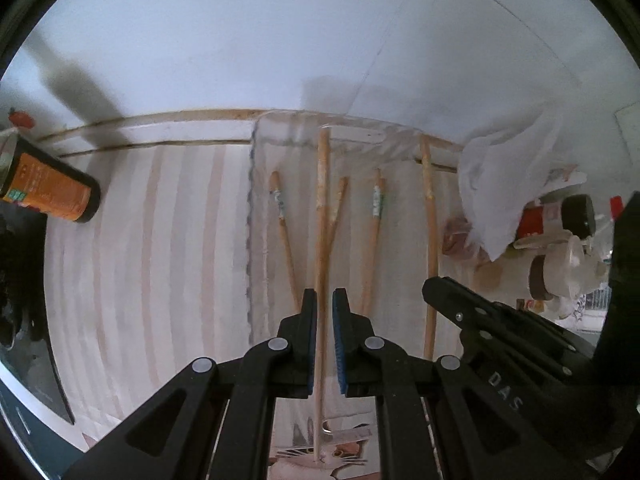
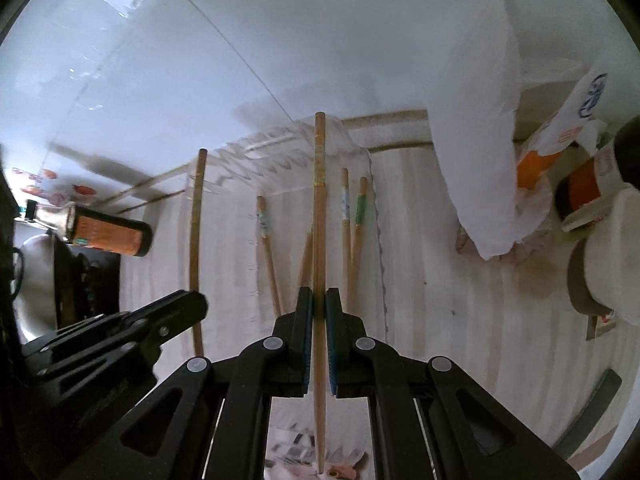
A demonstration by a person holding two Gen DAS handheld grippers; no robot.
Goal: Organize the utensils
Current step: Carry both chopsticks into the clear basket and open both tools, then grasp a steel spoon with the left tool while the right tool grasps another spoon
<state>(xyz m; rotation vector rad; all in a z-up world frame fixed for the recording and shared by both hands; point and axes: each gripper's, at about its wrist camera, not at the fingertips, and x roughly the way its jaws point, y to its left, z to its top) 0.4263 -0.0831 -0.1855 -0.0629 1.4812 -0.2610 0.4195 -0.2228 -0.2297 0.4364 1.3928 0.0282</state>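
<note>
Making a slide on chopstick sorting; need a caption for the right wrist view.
Right gripper clamps one wooden chopstick above other chopsticks lying on a striped cloth.

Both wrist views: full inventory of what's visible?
left long chopstick: 1, wood, between left gripper fingers, gap on one side
right long chopstick: 1, wood, clamped in right gripper
short chopsticks: 4, wood, some green-banded, on mat
mat: 1, translucent white, centre
tablecloth: 1, pink-white stripes, underneath
can: 1, orange, black end, far left
cloth or bag: 1, white, right
left gripper: black, blue pads
right gripper: black, blue pads
</note>
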